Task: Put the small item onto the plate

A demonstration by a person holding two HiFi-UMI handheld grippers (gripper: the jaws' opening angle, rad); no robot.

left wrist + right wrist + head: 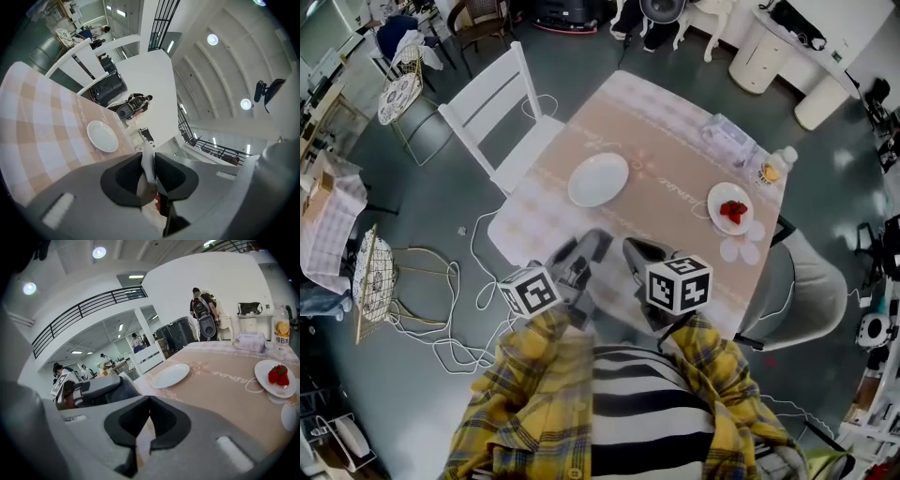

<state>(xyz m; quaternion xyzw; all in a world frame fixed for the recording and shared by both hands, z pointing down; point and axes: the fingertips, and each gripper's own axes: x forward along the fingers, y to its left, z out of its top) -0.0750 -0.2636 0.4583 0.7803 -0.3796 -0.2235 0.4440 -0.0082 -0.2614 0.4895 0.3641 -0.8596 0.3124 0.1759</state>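
**Strawberries on the small plate, both tools empty**

Your strawberries (732, 211) are a red clump on the small plate (717, 194) at the right side of the table (666, 159), well apart from the empty plate (598, 179) in the middle. They are too small to give a long axis or heading. The right gripper view shows them beside the empty plate; the left gripper view shows only the empty plate clearly. Your left tool (149, 157) has its jaws a sliver apart with nothing between them. Your right tool (149, 398) has its jaws together, empty
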